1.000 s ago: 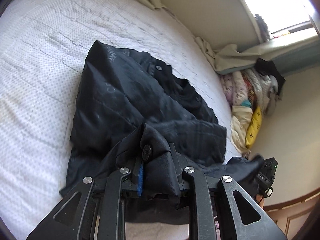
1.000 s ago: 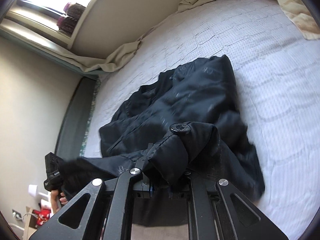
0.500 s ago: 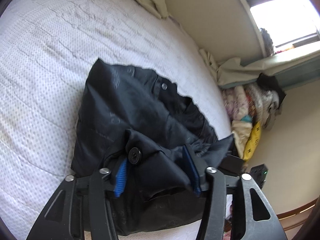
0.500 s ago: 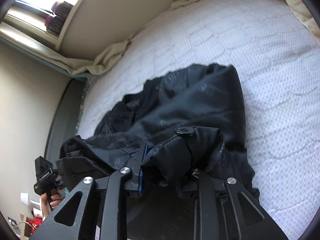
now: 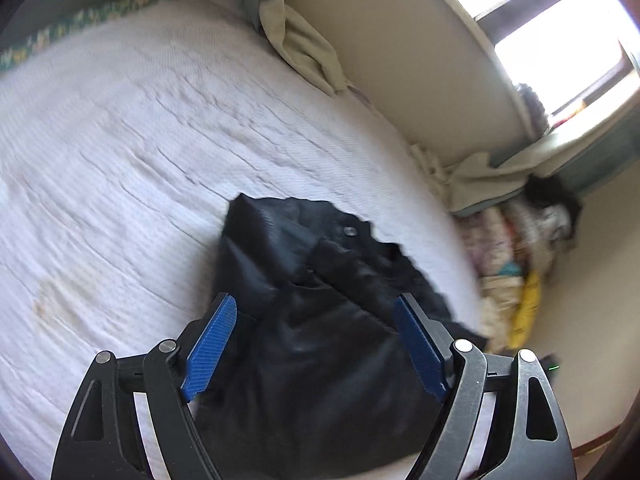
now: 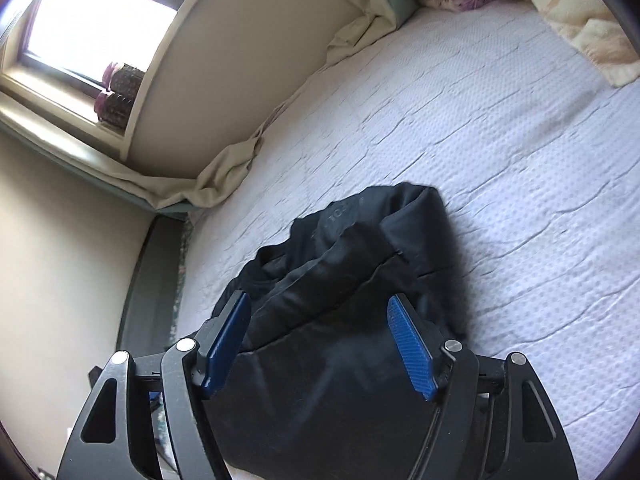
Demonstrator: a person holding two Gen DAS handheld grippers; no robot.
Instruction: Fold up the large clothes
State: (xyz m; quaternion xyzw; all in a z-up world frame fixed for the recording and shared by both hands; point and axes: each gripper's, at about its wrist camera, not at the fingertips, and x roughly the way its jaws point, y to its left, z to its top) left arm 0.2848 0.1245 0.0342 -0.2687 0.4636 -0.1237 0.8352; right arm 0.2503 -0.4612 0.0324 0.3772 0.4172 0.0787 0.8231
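Both sets of jaws had just been opening and stood wide, gripping nothing. Left gripper [image 5: 316, 346]: blue pads [image 5: 210, 346] spread clear of the cloth, black jacket [image 5: 320, 320] lying loose in the gap below them, no pad pressing on it. Right gripper [image 6: 318, 348]: same picture, pads [image 6: 410, 346] apart, the jacket [image 6: 344, 320] under and between them, released.

Jacket sat bunched on the white bed [image 5: 120, 168], near the edge closest to the grippers, one folded layer lying over the rest. A snap button [image 5: 350, 232] showed near the collar end. Beige sheet [image 6: 216, 184] rumpled along the wall; pile of other laundry [image 5: 512, 272] beyond the bed's side.

Risks, as judged: puffy fabric may spring back and undo the fold once let go. Pads withdrawing close to the cloth could snag and drag the top layer askew. The bundle lies close to the edge, so a nudge might slide it off.
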